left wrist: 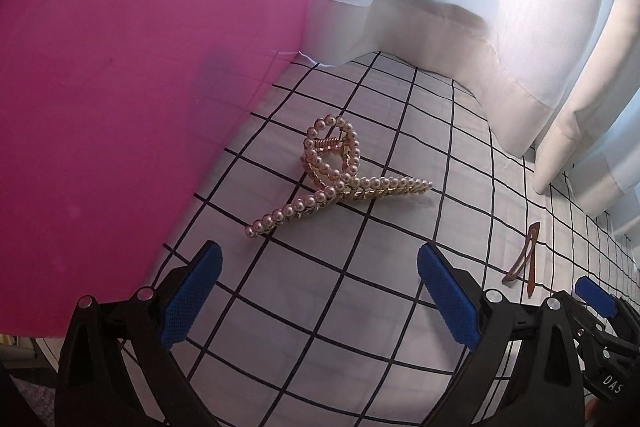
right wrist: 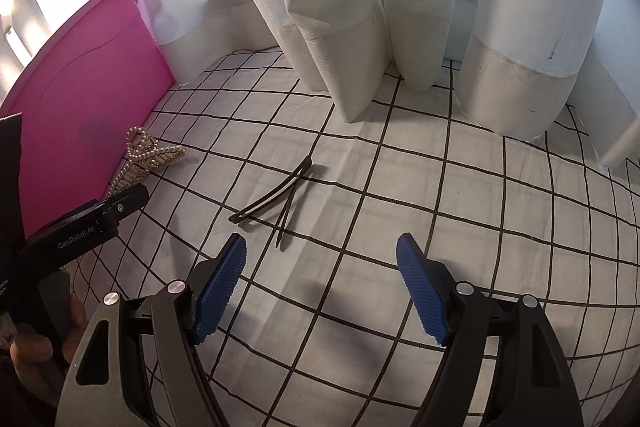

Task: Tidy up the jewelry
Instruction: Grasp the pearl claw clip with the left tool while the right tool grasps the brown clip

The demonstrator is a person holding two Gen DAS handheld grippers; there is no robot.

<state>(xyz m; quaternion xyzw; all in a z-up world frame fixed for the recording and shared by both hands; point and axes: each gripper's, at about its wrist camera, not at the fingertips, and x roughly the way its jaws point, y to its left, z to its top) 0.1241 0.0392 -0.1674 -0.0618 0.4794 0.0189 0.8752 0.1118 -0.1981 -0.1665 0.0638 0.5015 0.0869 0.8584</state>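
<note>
White grid-pattern cloth [left wrist: 360,307] covers the work surface, black lines on white. White curtains [right wrist: 344,27] hang at the back, hems resting on the cloth. Pink box [left wrist: 120,107] stands on the cloth, its wall filling the left-wrist view's left side.

Landmark = pink box.

- Pearl claw clip [left wrist: 340,179]: lying on the cloth just beside the box wall, near its base. Gold frame, pearl-beaded arms, spring visible at the looped end. Also seen in the right-wrist view [right wrist: 150,155], tight against the box side.
- Snap hair clips [right wrist: 280,199]: thin, look like two, crossed or overlapping, flat on the cloth, well apart from the box and farther from it than the pearl clip. In the left-wrist view they look bronze [left wrist: 524,259]; dark in the right-wrist view.

Tongs:
- Left gripper [left wrist: 320,295]: jaws spread wide, nothing between the blue pads [left wrist: 188,303]. Just short of the pearl clip, no contact. Sits close to the box.
- Right gripper [right wrist: 320,287]: jaws spread wide, holding nothing. Just short of the hair clips, no contact. Farther from the box than the left one.
</note>
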